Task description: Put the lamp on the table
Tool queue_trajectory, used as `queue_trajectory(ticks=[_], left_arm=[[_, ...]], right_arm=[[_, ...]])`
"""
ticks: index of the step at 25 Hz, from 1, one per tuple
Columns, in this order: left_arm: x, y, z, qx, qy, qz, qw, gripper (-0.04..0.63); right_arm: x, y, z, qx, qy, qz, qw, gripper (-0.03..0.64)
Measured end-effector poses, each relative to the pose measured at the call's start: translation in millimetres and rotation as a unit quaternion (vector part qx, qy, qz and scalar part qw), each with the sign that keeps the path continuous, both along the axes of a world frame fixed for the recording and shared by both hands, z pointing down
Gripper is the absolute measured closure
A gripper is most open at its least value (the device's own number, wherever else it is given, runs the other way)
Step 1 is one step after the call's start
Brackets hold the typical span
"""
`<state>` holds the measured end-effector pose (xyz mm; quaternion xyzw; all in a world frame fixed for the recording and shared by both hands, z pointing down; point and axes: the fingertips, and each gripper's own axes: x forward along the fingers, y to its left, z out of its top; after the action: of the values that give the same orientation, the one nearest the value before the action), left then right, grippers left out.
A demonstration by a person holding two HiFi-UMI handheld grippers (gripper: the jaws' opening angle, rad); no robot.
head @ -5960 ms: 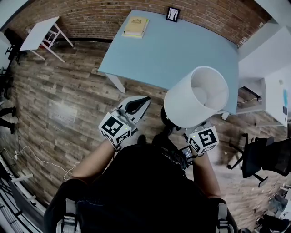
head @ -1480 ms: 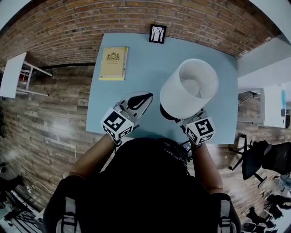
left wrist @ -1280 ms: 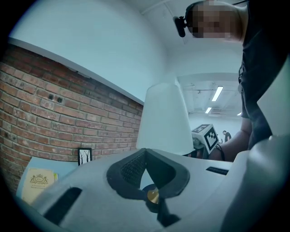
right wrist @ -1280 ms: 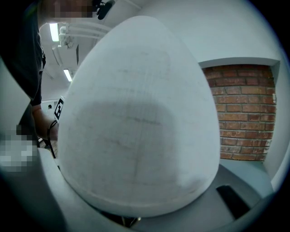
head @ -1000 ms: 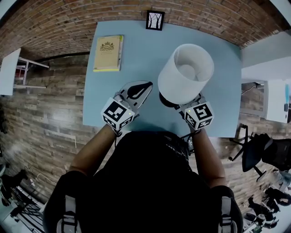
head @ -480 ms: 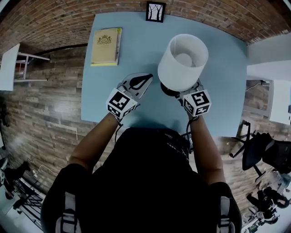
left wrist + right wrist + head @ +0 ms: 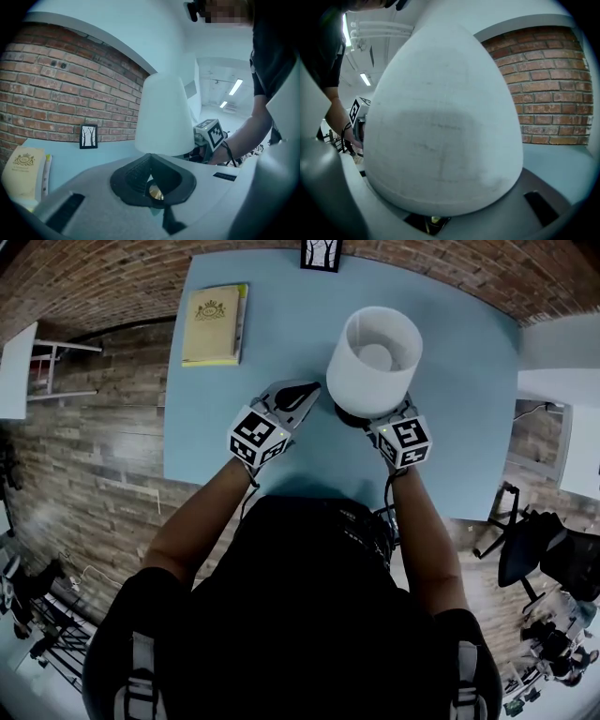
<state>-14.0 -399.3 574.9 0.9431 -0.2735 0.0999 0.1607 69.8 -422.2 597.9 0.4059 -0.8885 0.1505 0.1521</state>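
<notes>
While the white drum-shaded lamp [image 7: 373, 357] hung over the middle of the pale blue rectangular surface [image 7: 281, 343], a little toward 1 o'clock from its centre, the step in hand looked like the set-down itself. The right hand-held gripper [image 7: 384, 430] came in from the lamp's 5 o'clock with its jaws tucked under the shade. In the right gripper view the shade filled nearly everything just above the jaws, so the grip seemed to be on the stem below it, though the contact itself was covered. The lamp's dark round base [image 7: 345, 412] showed under the shade at 7 o'clock. Whether it already touched the surface could not be told from above.

The left hand-held gripper [image 7: 302, 395] sat just beside the lamp at its 8 o'clock, jaws drawn together with nothing between them. It pointed at the shade but stood apart from it, taking no part in the carrying.

A yellow hardcover book [image 7: 214, 313] lay well clear toward the 10 o'clock corner, and a small black-framed picture [image 7: 320, 253] stood at the 12 o'clock edge against the red brick wall [image 7: 112, 273].

By my reading the task was nearly done. The next move called for lowering until the base sat flat, then parting the right jaws and backing out toward 6 o'clock — slowly, since the wide shade overhung the jaws and a careless pull could tip the lamp.
</notes>
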Motion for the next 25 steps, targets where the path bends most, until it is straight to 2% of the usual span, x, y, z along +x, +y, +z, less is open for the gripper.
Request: queue_trajectory(ticks=[9,17,25], left_arm=[[-3,2,4,-0.005,0.001,-0.003,1.0000,0.586],[0,15,8,-0.007,0.004,0.011,0.9999,0.586],[-5,20,3,-0.004,0.012,-0.005,0.9999,0.586]], right_arm=[[2,2,6,0.007,-0.010,-0.004,1.000,0.491],[2,9,8,0.013,-0.007,-0.011,1.000,0.488],[13,23,16,0.004,0.000,-0.012,1.000,0.486]])
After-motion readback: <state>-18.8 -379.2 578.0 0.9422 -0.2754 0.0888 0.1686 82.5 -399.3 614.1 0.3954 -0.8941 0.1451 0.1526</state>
